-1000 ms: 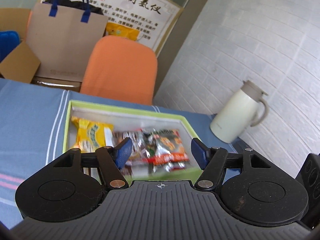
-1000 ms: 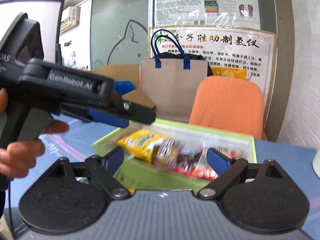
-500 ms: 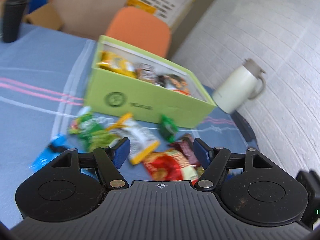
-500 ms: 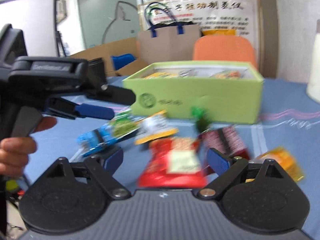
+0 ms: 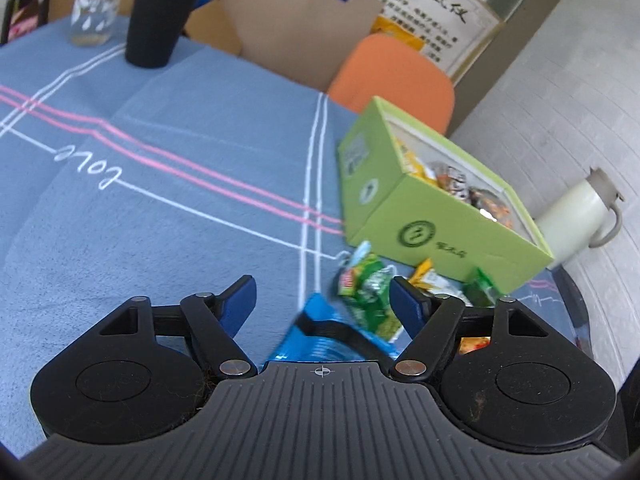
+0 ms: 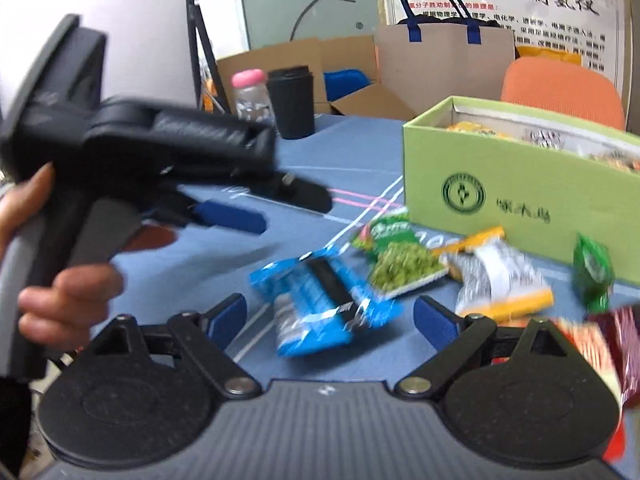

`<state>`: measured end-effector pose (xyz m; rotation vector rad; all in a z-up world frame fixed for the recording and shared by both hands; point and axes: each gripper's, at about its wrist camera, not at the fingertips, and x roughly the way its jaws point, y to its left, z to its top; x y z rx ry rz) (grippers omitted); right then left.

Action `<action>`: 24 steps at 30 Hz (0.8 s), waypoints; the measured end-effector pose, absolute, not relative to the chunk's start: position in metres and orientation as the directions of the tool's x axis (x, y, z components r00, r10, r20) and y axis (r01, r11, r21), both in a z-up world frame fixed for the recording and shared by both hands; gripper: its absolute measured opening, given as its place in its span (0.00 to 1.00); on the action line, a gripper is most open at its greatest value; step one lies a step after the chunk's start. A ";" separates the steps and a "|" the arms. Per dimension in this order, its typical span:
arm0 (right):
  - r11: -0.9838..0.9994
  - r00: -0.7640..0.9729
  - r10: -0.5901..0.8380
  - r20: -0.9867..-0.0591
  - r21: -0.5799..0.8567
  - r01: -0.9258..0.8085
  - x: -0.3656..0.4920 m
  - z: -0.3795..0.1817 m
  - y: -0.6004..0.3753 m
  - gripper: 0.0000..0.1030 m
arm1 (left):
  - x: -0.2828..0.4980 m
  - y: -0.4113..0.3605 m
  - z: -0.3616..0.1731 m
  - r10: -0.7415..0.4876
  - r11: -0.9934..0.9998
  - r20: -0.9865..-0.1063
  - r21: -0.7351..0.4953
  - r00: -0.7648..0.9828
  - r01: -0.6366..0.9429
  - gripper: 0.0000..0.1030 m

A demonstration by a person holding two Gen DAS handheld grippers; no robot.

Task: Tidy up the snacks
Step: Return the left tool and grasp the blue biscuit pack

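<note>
A lime-green box (image 5: 440,232) (image 6: 500,200) with several snack packets inside stands on the blue cloth. Loose packets lie in front of it: a blue one (image 6: 320,304) (image 5: 320,332), a green pea one (image 6: 400,256) (image 5: 368,292), a yellow-and-white one (image 6: 500,280), a small green one (image 6: 592,276) and red ones (image 6: 600,344). My left gripper (image 5: 322,294) is open just above the blue and green packets, pressing on nothing. My right gripper (image 6: 330,310) is open wide over the blue packet. In the right wrist view a hand holds the left gripper (image 6: 296,210) at the left.
A black cup (image 5: 160,16) and a pink-lidded bottle (image 5: 98,4) stand at the table's far left. A white jug (image 5: 576,216) stands by the tiled wall behind the box. An orange chair (image 5: 392,80), a paper bag and cardboard boxes are beyond the table.
Both grippers have come back from over the box and dropped toward the loose packets in front of it. The left one swung left and rolled. Neither gripper's opening visibly changed.
</note>
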<state>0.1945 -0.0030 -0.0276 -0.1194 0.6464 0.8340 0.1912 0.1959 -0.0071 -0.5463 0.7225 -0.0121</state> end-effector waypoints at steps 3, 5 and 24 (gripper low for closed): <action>0.662 0.455 0.654 -0.604 0.166 -0.731 0.201 -0.032 0.009 0.92 | 0.198 0.202 -0.017 -0.261 0.839 -0.627 -0.523 0.734 -0.149 0.30; 0.656 0.443 0.653 -0.614 0.166 -0.736 0.196 -0.034 0.012 0.92 | 0.200 0.202 -0.023 -0.316 0.828 -0.628 -0.548 0.711 -0.116 0.14; 0.756 0.553 0.589 -0.589 0.162 -0.634 0.118 -0.034 -0.058 0.92 | 0.147 0.121 -0.005 -0.358 0.878 -0.581 -0.477 0.731 0.050 0.47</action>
